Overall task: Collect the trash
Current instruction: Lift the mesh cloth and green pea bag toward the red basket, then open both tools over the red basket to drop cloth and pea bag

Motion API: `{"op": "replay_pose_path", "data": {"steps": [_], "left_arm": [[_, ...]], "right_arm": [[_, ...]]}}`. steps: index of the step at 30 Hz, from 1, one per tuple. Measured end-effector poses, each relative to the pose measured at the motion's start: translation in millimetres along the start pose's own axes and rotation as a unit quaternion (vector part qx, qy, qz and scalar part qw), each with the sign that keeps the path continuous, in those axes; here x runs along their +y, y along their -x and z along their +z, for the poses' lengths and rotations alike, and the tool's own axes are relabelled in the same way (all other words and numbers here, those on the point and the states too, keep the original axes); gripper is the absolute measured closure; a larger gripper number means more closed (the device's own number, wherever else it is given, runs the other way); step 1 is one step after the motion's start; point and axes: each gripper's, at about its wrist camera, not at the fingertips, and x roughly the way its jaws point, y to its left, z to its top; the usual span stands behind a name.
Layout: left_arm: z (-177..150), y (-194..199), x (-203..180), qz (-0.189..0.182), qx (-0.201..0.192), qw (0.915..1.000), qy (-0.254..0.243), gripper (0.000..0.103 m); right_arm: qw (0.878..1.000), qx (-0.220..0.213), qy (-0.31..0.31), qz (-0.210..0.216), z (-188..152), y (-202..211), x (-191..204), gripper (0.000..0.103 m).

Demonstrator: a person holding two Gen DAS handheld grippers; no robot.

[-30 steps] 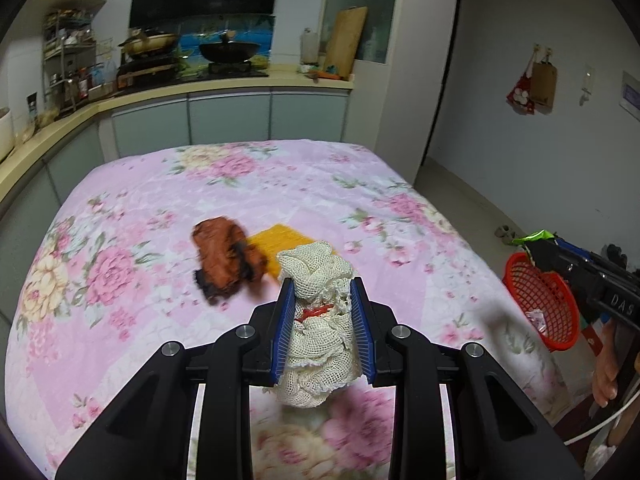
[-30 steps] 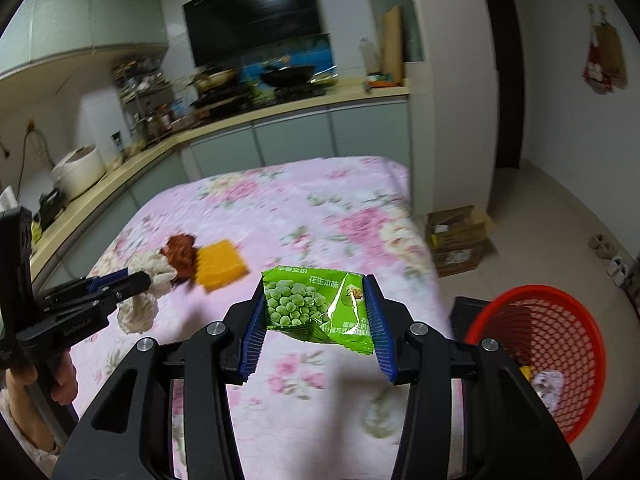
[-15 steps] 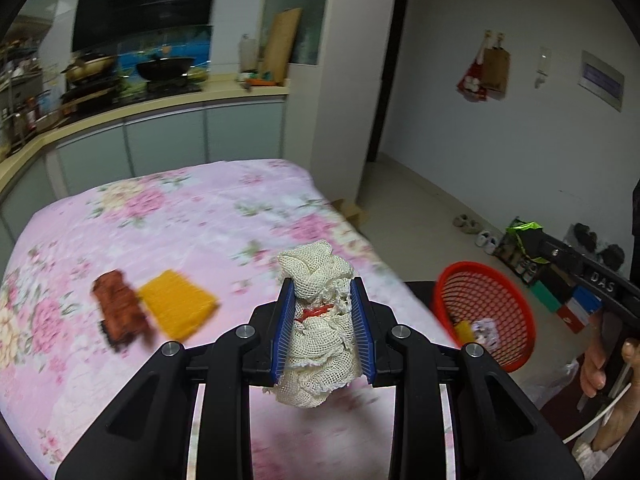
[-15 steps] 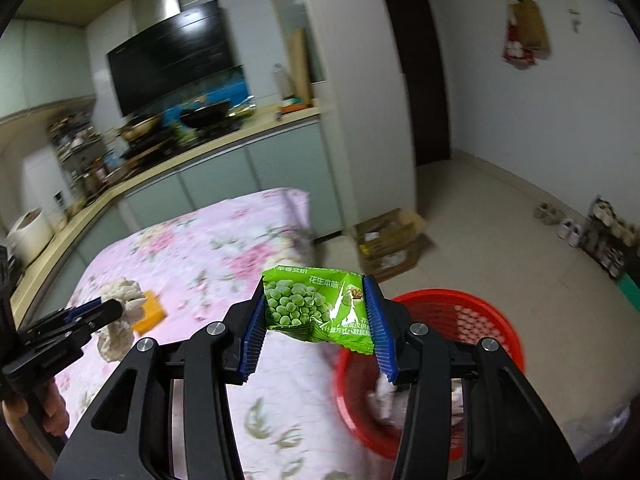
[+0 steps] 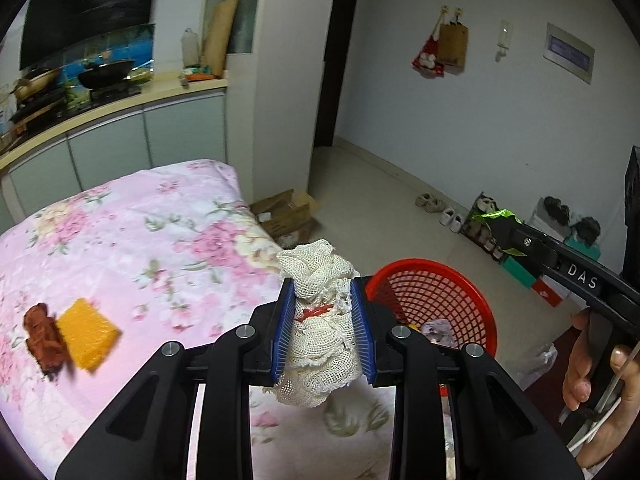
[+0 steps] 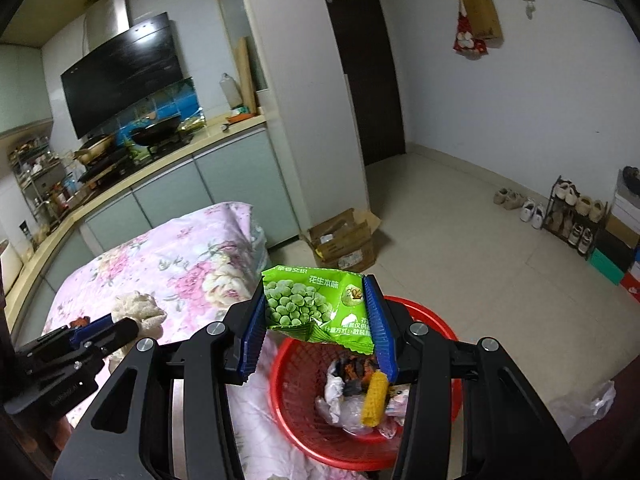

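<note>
My left gripper (image 5: 322, 332) is shut on a wad of cream mesh cloth (image 5: 318, 340), held above the table's right edge beside the red mesh basket (image 5: 440, 292). My right gripper (image 6: 320, 332) is shut on a green pea snack packet (image 6: 316, 306), held directly over the red basket (image 6: 304, 428), which holds several pieces of trash. The left gripper with the cloth also shows in the right wrist view (image 6: 100, 328). The right gripper with the packet shows at the right of the left wrist view (image 5: 504, 226).
A yellow sponge (image 5: 86, 334) and a brown scrap (image 5: 42, 338) lie on the pink floral tablecloth (image 5: 140, 232). A cardboard box (image 6: 344, 240) and a shoe rack (image 6: 576, 216) stand on the floor. Kitchen counter (image 6: 160, 160) behind the table.
Both grippers swung right, away from the table middle, toward the red basket. The right gripper with the packet now hangs over the basket. Both grips are unchanged.
</note>
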Motion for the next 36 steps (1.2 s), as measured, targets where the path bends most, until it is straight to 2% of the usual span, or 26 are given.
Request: {"op": "replay_pose_path", "data": {"steps": [15, 36], "left_arm": [[1, -42, -43, -0.025, 0.032, 0.9987, -0.03, 0.076], [7, -80, -79, -0.056, 0.071, 0.9944, -0.055, 0.076]], "right_arm": [[0.999, 0.005, -0.023, -0.043, 2, -6, -23, 0.059], [0.995, 0.029, -0.064, -0.064, 2, -22, -56, 0.058]]}}
